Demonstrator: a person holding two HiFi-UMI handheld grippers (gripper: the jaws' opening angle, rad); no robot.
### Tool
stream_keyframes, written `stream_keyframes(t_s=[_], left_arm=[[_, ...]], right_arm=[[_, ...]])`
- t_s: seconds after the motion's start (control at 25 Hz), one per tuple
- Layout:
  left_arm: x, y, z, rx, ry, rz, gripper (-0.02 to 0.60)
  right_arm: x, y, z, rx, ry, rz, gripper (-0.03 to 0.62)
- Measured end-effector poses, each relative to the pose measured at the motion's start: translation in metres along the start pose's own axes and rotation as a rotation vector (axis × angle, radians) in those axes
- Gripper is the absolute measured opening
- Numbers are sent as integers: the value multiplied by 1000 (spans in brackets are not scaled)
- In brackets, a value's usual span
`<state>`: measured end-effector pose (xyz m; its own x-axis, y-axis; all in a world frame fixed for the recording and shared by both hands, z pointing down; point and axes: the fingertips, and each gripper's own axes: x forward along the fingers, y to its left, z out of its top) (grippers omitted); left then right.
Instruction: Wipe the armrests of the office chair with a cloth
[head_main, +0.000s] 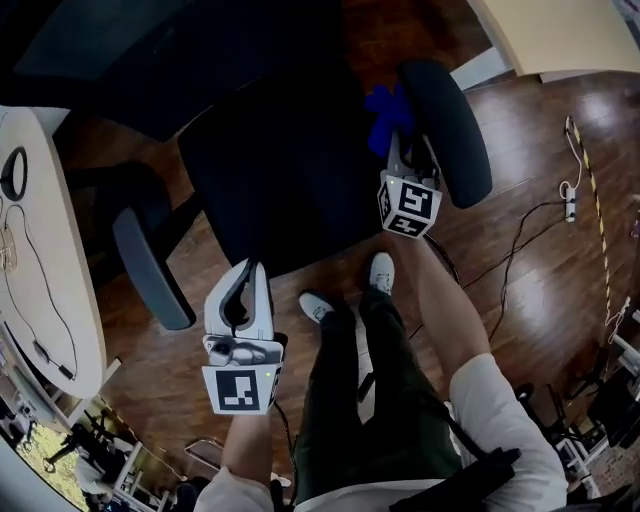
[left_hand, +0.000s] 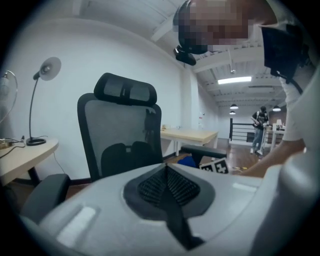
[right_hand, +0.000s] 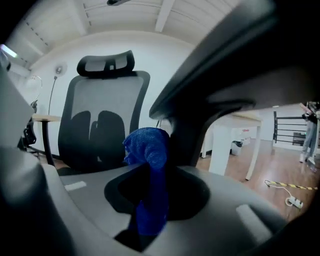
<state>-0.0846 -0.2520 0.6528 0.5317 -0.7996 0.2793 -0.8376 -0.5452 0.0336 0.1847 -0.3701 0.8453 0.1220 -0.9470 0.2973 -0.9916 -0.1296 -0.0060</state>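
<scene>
A black office chair (head_main: 280, 170) stands below me, its backrest (left_hand: 122, 135) facing both gripper views. My right gripper (head_main: 398, 140) is shut on a blue cloth (head_main: 385, 112), which sits against the inner side of the chair's right armrest (head_main: 450, 130). In the right gripper view the cloth (right_hand: 147, 150) bunches up from between the jaws of the right gripper (right_hand: 150, 205), under the armrest pad (right_hand: 215, 75). My left gripper (head_main: 240, 290) hovers in front of the seat, near the left armrest (head_main: 150, 265). It is shut on nothing, the left gripper's (left_hand: 167, 192) pads meeting.
A pale desk (head_main: 50, 260) with cables lies at the left, and a lamp (left_hand: 42, 75) stands on it. My legs and white shoes (head_main: 380, 272) are on the wooden floor. A cord and power strip (head_main: 570, 205) lie at the right. Another desk (left_hand: 187, 135) stands behind the chair.
</scene>
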Motion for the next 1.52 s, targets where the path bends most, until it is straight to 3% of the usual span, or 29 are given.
stream_keyframes(t_s=[0.2,0.32,0.48,0.64,0.76,0.92,1.16,1.4,1.52], left_arm=[[-13,5,-29,-8,44,54,0],[-24,12,-44,-16,73,77,0],[-36,27,-11,-38,16,147,0],[-72,26,74,-62,-74,170,0],[-93,31,146,-11,-130,198,0],[-138,20,219,16,-141,215,0],[-215,-24,295,54,-215,244,0],[-293,-105,320,59,-276,329,0],[-330,-155,323,45,-269,318,0]], right_arm=[[42,0,-100,-60,285,45,89],[45,4,-101,-111,294,98,89],[-30,54,-11,-56,134,328,89],[-161,79,165,7,-101,540,89],[-221,73,298,1,-258,594,89],[-290,62,403,-16,-326,642,91],[-380,41,450,-3,-339,709,91],[-465,-3,462,-26,-370,822,92],[-510,-25,464,-35,-390,837,92]])
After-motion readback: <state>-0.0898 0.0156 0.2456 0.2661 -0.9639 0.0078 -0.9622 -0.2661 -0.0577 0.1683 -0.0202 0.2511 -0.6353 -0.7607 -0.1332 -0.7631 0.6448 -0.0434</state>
